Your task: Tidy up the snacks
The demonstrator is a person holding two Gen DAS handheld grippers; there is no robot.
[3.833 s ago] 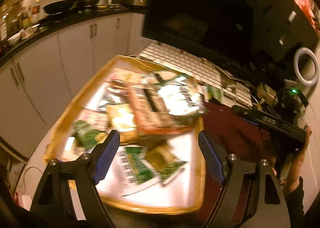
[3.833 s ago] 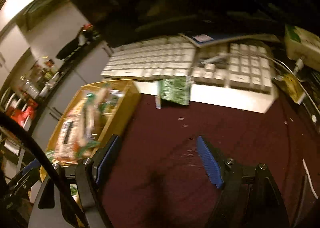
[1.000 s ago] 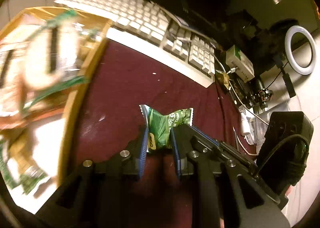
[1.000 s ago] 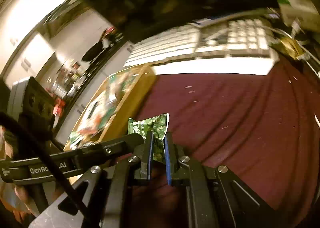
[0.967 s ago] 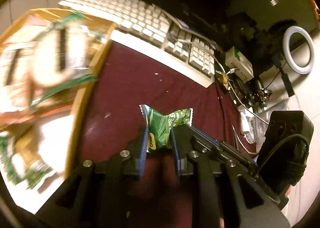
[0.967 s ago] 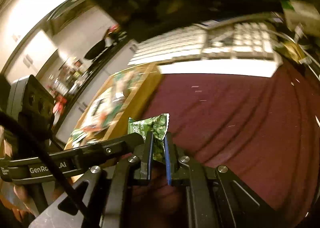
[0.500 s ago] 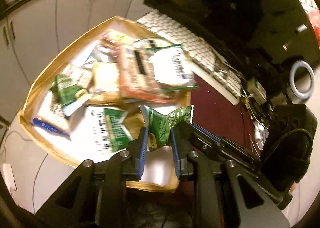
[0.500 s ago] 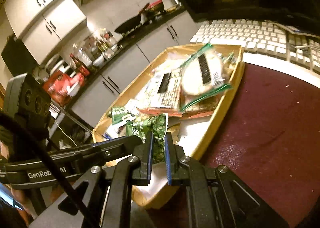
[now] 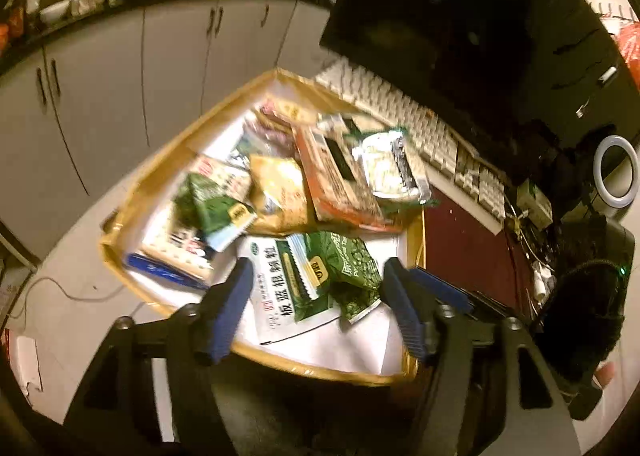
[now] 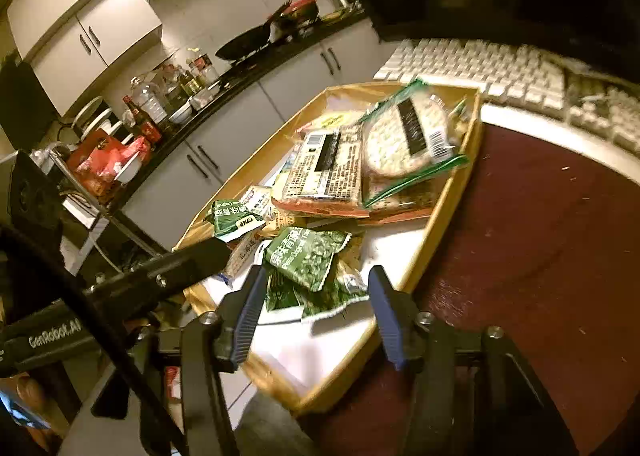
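Observation:
A small green snack packet (image 9: pixel 352 268) lies loose in the front part of a yellow-rimmed tray (image 9: pixel 160 176), on top of a white-and-green packet (image 9: pixel 276 280). My left gripper (image 9: pixel 316 308) hangs just above it, jaws opening, pads clear of the packet. In the right wrist view the same green packet (image 10: pixel 308 256) rests in the tray (image 10: pixel 440 216) ahead of my right gripper (image 10: pixel 316 308), whose jaws are also opening with nothing pressed between them. Several other snack packets, among them a red-edged one (image 9: pixel 340 180) and a clear bag (image 10: pixel 404 136), fill the far part of the tray.
A white keyboard (image 9: pixel 404 112) and a dark monitor (image 9: pixel 440 16) stand beyond the tray. A maroon cloth (image 10: pixel 540 224) covers the desk to the right. A ring light (image 9: pixel 614 172) and cables sit at far right. The left gripper's body (image 10: pixel 160 276) crosses the right wrist view. Kitchen cabinets (image 9: pixel 120 56) lie behind.
Both grippers carried the green packet from over the maroon cloth to over the tray, then opened. The packet has dropped from their pads onto the packets in the tray.

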